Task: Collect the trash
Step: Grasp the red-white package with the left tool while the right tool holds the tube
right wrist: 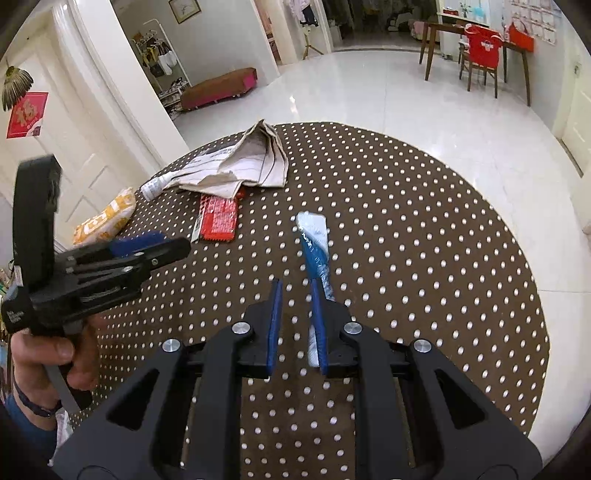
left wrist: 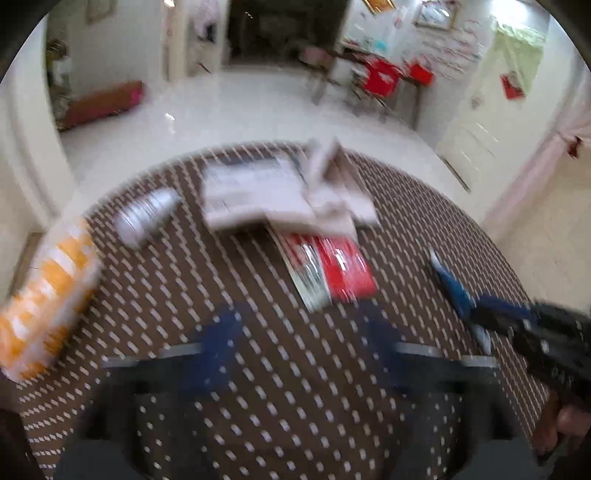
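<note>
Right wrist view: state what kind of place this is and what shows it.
Probably a home's living or dining area: a glossy white tiled floor, a wooden dining table with a red-covered chair, and a cushioned bench beside a coat rack.

left wrist: low over desk [left wrist: 258, 369], facing newspaper [left wrist: 258, 192], blurred | right wrist: low, right of it, facing newspaper [right wrist: 240, 166] | shared: newspaper, desk [right wrist: 406, 258]
</note>
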### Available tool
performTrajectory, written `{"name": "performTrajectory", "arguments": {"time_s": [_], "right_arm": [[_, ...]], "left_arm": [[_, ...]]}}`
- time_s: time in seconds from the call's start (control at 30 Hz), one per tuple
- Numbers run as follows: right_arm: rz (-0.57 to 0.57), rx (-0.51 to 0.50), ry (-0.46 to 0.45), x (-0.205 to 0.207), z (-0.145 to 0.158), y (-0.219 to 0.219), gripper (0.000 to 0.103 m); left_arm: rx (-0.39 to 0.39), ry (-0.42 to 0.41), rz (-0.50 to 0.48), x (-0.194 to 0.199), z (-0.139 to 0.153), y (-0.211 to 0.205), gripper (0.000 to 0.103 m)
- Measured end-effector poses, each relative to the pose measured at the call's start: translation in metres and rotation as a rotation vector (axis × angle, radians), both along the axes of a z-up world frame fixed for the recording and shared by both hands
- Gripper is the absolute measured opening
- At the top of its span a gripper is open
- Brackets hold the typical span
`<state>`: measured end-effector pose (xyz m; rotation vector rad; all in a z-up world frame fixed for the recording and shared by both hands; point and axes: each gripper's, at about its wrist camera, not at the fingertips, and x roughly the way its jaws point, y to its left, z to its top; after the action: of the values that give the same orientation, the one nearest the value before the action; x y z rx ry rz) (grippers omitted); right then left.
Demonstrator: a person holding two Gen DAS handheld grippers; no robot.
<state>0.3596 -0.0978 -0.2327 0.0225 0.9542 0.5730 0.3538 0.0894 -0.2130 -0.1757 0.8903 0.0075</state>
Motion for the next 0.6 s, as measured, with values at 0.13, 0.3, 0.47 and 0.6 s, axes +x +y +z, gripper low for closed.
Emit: {"name": "performTrajectory", "arguments": {"time_s": [0.13, 0.3, 0.47, 0.6], "right_arm": [[-0.016, 0.004, -0.012, 0.006, 0.003, 0.0, 0.028], [-0.017, -0.014, -0.028, 0.011, 0.003, 0.003, 0.044], [0.014, -0.053, -0.01, 0.015, -0.009, 0.011, 0.027], [0.018, -0.068, -0.014, 0.007, -0.018, 0.013, 0.013]], "left_arm": [[0.009, 0.039, 0.001, 0.035, -0.001, -0.011, 0.091], [0.118, 0.062, 0.005, 0.053, -0.016, -0.031, 0.054], [0.045, 0.051, -0.063, 0.03, -0.014, -0.037, 0.016], [-0.011, 0.05, -0.102, -0.001, -0.016, -0.03, 0.011]]}}
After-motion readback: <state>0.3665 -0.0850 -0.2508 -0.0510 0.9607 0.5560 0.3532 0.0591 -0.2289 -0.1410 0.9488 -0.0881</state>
